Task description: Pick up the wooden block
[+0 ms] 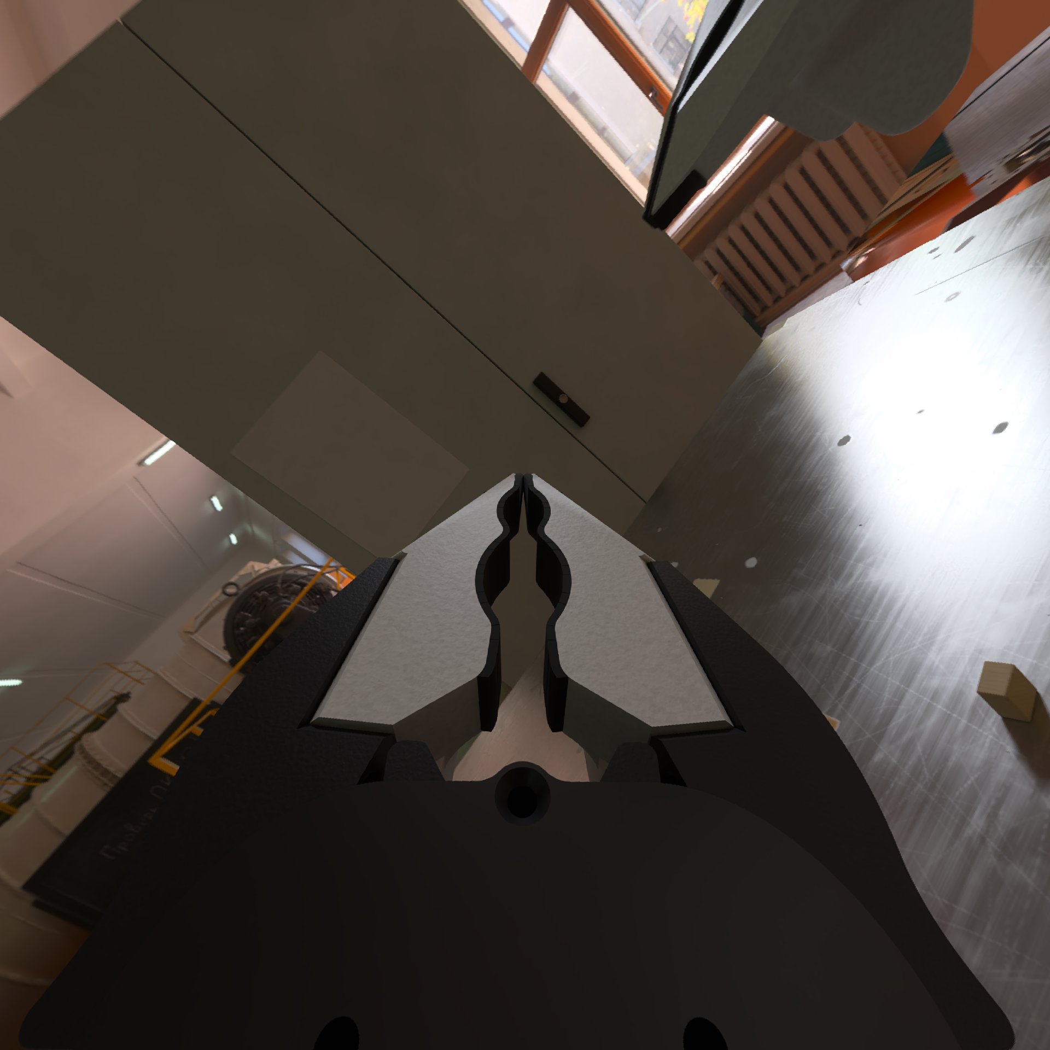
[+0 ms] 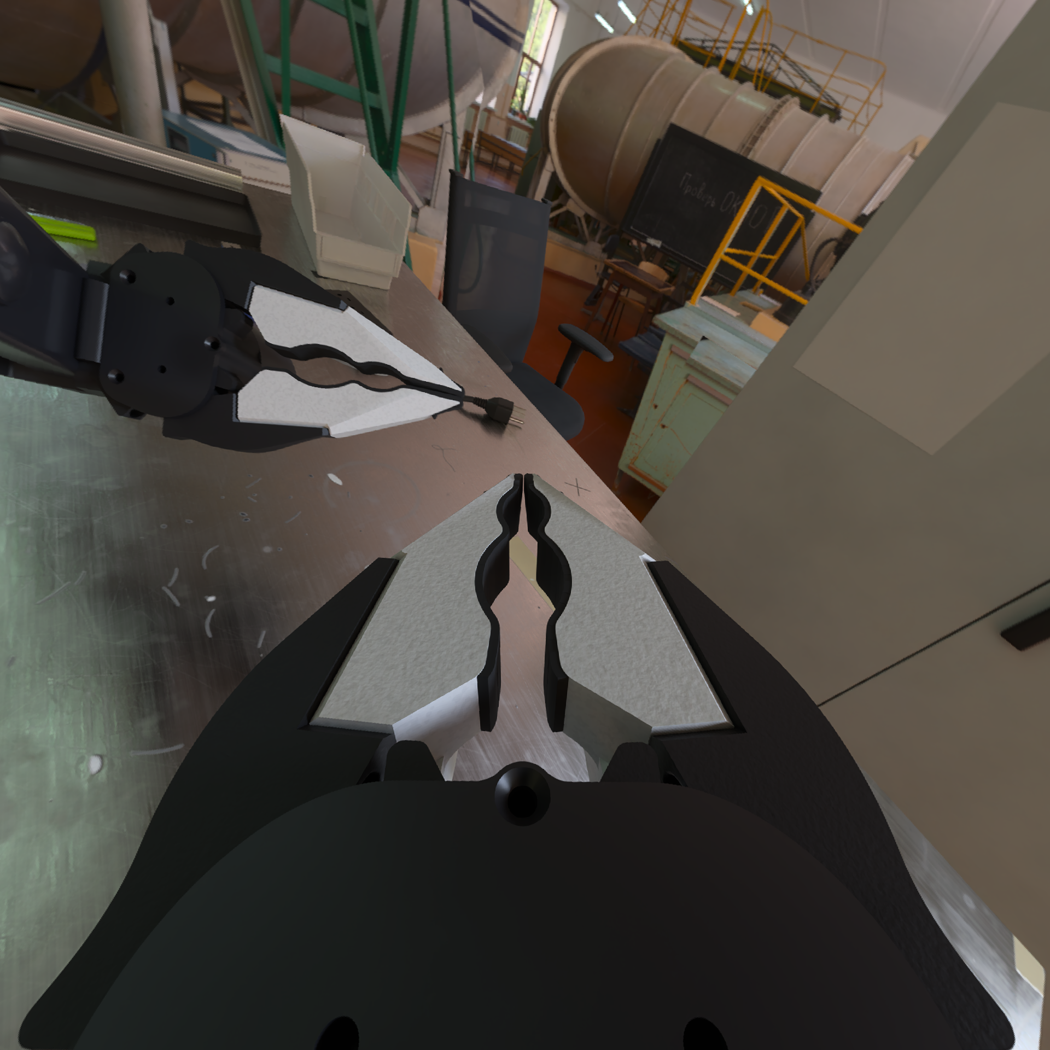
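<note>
**Block unclaimed, both tongs pressed together**

My left tongs (image 1: 521,477) were pressed together at the tips, pinching nothing, and pointed at a grey cabinet (image 1: 341,238) that filled the upper left of the left wrist view. The wooden block (image 1: 1007,694) lay alone on the scratched metal desk (image 1: 852,511) at the right edge of that frame, lower down, well apart from my tips. My right tongs (image 2: 521,477) were likewise closed on nothing, aimed along the desk toward its far edge; I could not make out the block in the right wrist view. There the left tongs showed at the upper left, above the desk, with a black plug (image 2: 500,408) lying just past their tips and a white bin (image 2: 346,210) farther back.

I judged the task to be at its start: the approach was not yet made. The next move, as I saw it, called for swinging the left tongs toward the block, spreading them, and coming down around it.
</note>
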Robot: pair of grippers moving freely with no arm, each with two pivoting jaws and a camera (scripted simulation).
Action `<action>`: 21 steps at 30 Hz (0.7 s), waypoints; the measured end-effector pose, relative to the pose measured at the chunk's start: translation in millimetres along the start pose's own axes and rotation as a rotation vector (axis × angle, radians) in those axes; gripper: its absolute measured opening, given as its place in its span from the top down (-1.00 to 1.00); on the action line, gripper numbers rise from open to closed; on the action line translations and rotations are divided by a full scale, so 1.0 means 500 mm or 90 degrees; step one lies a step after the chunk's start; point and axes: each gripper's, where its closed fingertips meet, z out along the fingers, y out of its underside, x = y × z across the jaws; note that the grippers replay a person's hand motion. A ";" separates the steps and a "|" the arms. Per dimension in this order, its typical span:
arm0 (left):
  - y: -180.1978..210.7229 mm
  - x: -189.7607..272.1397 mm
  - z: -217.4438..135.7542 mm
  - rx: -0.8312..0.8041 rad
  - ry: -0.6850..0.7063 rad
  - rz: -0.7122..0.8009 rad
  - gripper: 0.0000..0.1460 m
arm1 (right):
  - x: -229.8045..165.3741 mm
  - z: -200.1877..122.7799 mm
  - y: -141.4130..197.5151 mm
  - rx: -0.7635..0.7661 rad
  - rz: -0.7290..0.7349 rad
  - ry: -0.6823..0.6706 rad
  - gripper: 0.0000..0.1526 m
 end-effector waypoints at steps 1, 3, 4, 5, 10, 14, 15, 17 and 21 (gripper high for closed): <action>0.003 0.002 0.001 -0.003 0.004 -0.008 1.00 | 0.005 -0.003 0.004 -0.002 0.004 0.005 1.00; 0.011 0.009 0.004 -0.010 0.021 -0.022 1.00 | 0.012 -0.009 0.014 -0.007 0.010 0.012 1.00; 0.015 0.015 0.006 -0.015 0.034 -0.035 1.00 | 0.014 -0.012 0.021 -0.010 0.014 0.012 1.00; 0.019 0.023 0.008 -0.021 0.056 -0.058 1.00 | 0.016 -0.014 0.028 -0.015 0.018 0.011 1.00; 0.040 0.092 0.002 -0.069 0.268 -0.196 0.94 | 0.007 -0.035 0.088 -0.074 0.044 -0.037 0.97; 0.061 0.183 -0.038 -0.156 0.500 -0.295 0.73 | -0.028 -0.050 0.167 -0.162 0.069 -0.116 0.83; 0.069 0.206 -0.051 -0.184 0.547 -0.301 0.71 | -0.039 -0.052 0.185 -0.181 0.070 -0.132 0.81; 0.085 0.249 -0.080 -0.245 0.634 -0.299 0.64 | -0.060 -0.052 0.218 -0.213 0.067 -0.161 0.79; 0.113 0.298 -0.102 -0.316 0.682 -0.254 0.72 | -0.088 -0.037 0.264 -0.252 0.070 -0.195 0.79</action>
